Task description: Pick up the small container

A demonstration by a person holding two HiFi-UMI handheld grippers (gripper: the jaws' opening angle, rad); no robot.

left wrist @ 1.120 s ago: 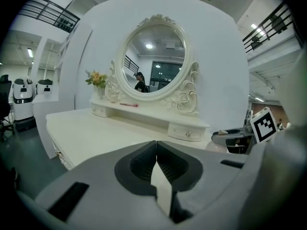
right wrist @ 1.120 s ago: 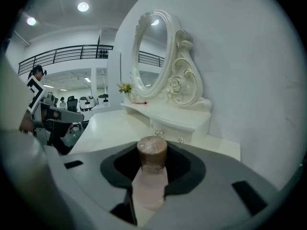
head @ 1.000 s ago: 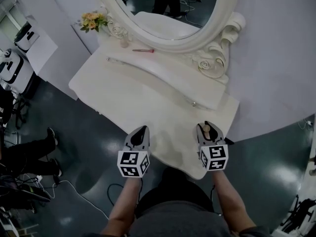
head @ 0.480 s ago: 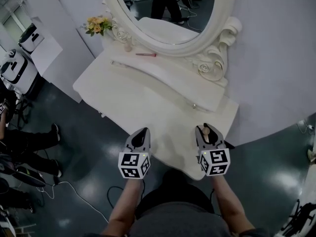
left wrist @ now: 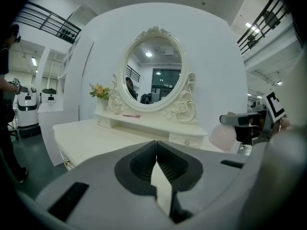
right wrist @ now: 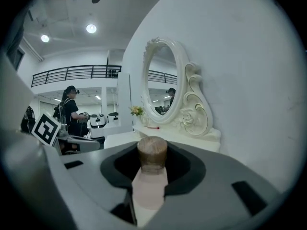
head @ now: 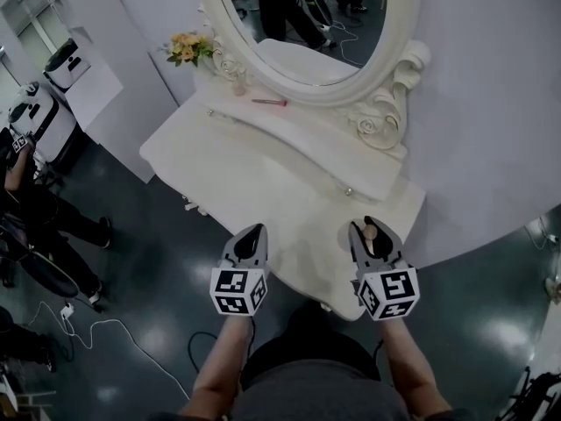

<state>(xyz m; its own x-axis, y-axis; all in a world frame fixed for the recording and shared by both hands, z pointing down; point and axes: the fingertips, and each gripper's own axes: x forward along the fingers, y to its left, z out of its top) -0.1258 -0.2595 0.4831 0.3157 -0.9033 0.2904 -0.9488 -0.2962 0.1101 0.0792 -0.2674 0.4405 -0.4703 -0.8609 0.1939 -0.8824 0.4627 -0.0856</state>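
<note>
White desk ahead of and below both tools. Oval mirror at desk's far side, well beyond tools. Flowers far ahead-left of left tool.

We log left tool: jaws closed tip to tip, nothing between, over desk's near edge.

We log right tool: jaws partly apart, clamped on small container. Pale pink body, brown top showing past jaw tips.

We place small container between right tool's jaws, over desk's near right corner, apart from left tool.
</note>
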